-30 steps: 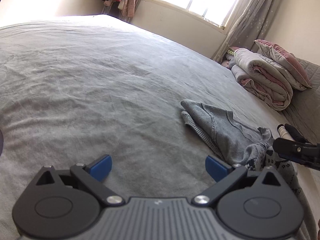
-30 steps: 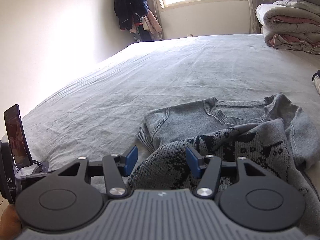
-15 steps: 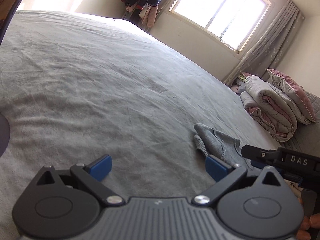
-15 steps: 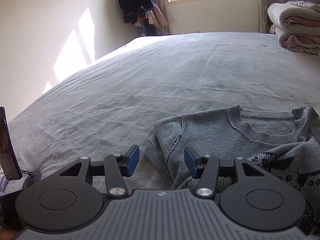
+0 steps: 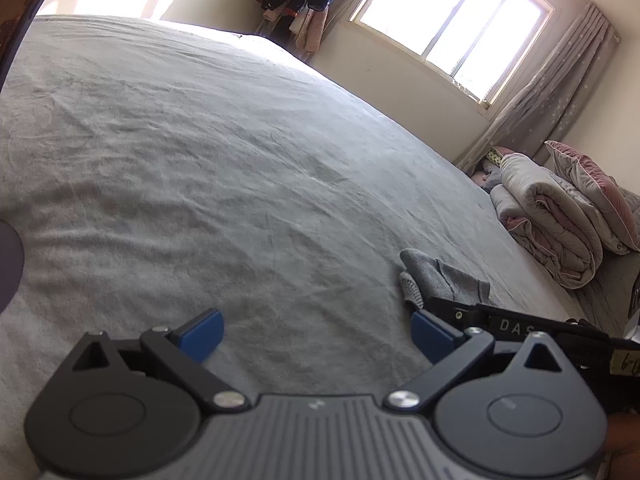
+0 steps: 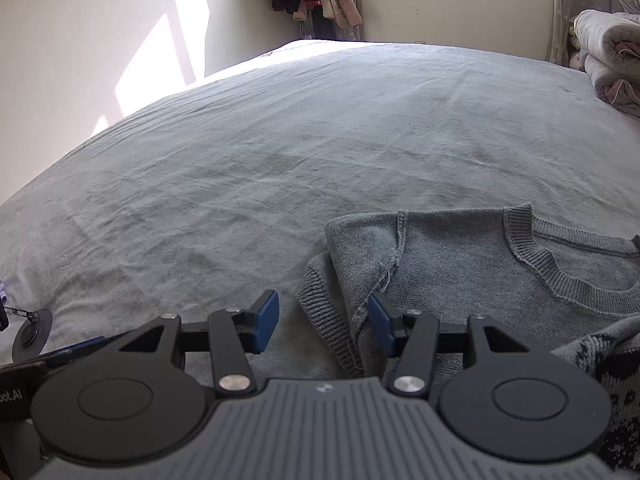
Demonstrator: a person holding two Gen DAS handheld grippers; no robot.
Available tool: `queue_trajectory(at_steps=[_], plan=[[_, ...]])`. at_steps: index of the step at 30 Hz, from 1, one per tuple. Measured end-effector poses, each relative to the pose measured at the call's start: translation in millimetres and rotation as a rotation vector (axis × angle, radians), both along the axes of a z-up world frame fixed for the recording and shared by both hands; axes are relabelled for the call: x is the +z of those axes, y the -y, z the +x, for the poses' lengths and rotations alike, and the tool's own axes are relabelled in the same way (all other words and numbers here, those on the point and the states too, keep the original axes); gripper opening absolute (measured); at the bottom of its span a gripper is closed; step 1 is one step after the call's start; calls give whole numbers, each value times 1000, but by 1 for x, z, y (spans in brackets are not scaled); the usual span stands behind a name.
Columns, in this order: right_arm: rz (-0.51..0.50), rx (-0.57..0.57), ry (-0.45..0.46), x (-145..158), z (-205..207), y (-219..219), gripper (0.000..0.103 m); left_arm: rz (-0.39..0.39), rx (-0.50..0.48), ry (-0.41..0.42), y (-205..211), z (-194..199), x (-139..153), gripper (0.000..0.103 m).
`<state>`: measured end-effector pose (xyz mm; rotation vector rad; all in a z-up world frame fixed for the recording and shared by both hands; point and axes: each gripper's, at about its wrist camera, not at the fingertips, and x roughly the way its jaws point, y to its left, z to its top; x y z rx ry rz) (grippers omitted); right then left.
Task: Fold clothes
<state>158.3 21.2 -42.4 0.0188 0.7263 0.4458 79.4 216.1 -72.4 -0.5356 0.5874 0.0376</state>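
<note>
- Bedroom with a wide grey bed point(image 6: 280, 140), sunlit wall at left, window point(image 5: 452, 28) beyond, one rolled quilt point(image 5: 548, 216) at right.
- Left gripper point(image 5: 316, 332) hangs over bare sheet, jaws spread wide, holding nothing, likely waiting its turn.
- Right gripper point(image 6: 322, 316) hovers with jaws half spread, empty, straddling the sleeve edge of one grey sweater point(image 6: 460, 264), probably lining up a pinch.
- Sweater lies crumpled on the bed's right side, unfolded.

Since 1 second ago the right gripper point(image 6: 322, 322) has slid off the patterned knit point(image 6: 600, 364) to the grey sweater point(image 6: 460, 264)'s ribbed cuff, jaws slightly narrower, while the left gripper point(image 5: 316, 338) rolled.
</note>
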Motion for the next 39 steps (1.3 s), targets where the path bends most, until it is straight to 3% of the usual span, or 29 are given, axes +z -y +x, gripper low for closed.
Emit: queue_trajectory(at_steps=[8,15,20,23,27,28,29,30,35,39], plan=[[-25,46,26,-4,-6,1,51,-35,28,-4,-5,4,-1,100],[-69,160,84,3,-8,-14,51,-85,78,5,-10,4,-2,100],[-214,177,47,-12,10,-34,48,-88,81,4,-10,4,-1,100],[-234,128,46,-16,20,-35,48,-108,84,5,-13,3,-1,100],[-226,59,12,-14,33,-32,34,-145,90,5,-18,3,-2,100],[-243,41,8,-13,36,-32,17,-150,90,5,-19,3,-2,100],[-261,22,4,-12,39,-33,9,-154,90,4,-20,3,-2,100],[-256,6,-12,-11,43,-32,5,-156,90,4,-21,3,-2,100],[-77,-41,-123,12,61,-23,5,-177,86,4,-26,2,-2,100],[38,-26,-144,36,68,-31,5,-188,88,1,-30,2,-2,95]])
